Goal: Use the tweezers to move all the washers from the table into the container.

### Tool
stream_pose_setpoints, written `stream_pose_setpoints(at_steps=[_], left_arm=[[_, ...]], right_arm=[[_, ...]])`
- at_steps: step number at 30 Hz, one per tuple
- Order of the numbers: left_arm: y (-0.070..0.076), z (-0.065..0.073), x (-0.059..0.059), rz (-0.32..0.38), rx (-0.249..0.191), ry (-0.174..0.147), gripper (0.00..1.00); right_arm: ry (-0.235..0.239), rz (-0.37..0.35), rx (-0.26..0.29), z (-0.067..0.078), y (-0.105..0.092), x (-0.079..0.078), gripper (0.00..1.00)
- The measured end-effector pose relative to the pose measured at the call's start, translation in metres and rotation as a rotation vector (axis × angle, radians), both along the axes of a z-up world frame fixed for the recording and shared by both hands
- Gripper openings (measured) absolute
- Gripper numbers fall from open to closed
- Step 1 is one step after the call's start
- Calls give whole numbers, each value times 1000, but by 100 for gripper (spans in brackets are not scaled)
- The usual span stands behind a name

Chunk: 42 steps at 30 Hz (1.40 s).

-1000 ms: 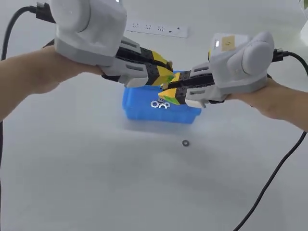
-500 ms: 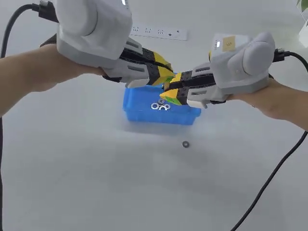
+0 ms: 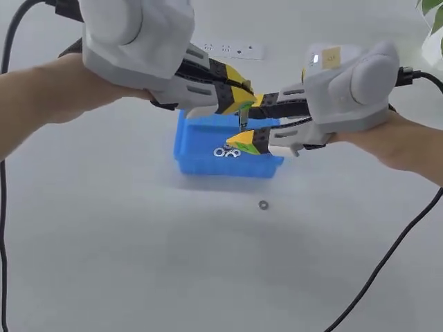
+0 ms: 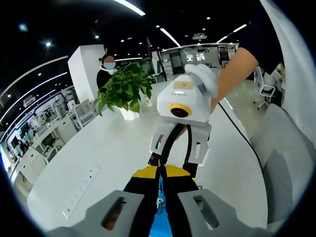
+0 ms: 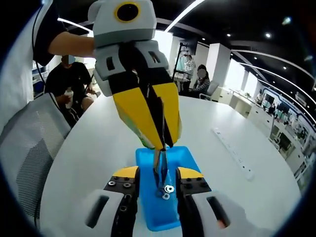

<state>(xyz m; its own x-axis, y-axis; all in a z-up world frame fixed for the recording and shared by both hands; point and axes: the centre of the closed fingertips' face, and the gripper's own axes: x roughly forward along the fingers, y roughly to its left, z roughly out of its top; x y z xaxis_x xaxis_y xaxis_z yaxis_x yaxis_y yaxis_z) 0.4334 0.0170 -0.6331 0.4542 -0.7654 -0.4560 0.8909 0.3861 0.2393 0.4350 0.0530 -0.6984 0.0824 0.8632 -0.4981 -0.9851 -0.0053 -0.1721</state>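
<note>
Nearly done, one washer (image 3: 263, 205) short.
Lying on table (image 3: 138, 263) just near of bin (image 3: 194, 164); three or so washers (image 3: 227, 151) in bin. Clamped shut on tweezers (image 5: 158, 160) with left gripper (image 3: 240, 98), tips hanging over bin; cannot tell whether carrying anything. Spread open at right gripper (image 3: 249, 128), straddling tweezers, gripping nothing as far as visible.

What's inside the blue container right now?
A few metal washers lie clustered on its floor. In the head view the left hand-held gripper, holding the tweezers, and the right hand-held gripper cover the back strip of the blue container, so that part is hidden.
</note>
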Motion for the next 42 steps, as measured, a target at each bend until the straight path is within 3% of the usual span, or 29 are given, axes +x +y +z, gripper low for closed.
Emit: stream_pose_setpoints(at_steps=[3,6,13,16,20,25,35,42], left_arm=[[0,1,-2,-2,2,-2,6],[0,2,-4,7,-7,16,6],[-12,3,-12,-9,-7,14,6],[-18,3,-16,-18,-11,12,6],[-24,1,-23,-27,-11,14,6],[-31,-2,-33,-21,-31,42,6],[-44,-29,-58,-29,-12,66,6],[-46,-36,-60,-30,-21,57,6]], right_arm=[[8,-24,7,2,-9,-1,35],[2,-56,10,2,-19,-2,41],[29,-116,38,0,-44,-6,51],[54,-134,68,0,-53,-16,54],[57,-152,58,-5,-64,-28,57],[90,-182,73,-11,-74,-46,65],[150,-206,55,-34,-91,-68,77],[177,-227,52,-43,-102,-71,80]])
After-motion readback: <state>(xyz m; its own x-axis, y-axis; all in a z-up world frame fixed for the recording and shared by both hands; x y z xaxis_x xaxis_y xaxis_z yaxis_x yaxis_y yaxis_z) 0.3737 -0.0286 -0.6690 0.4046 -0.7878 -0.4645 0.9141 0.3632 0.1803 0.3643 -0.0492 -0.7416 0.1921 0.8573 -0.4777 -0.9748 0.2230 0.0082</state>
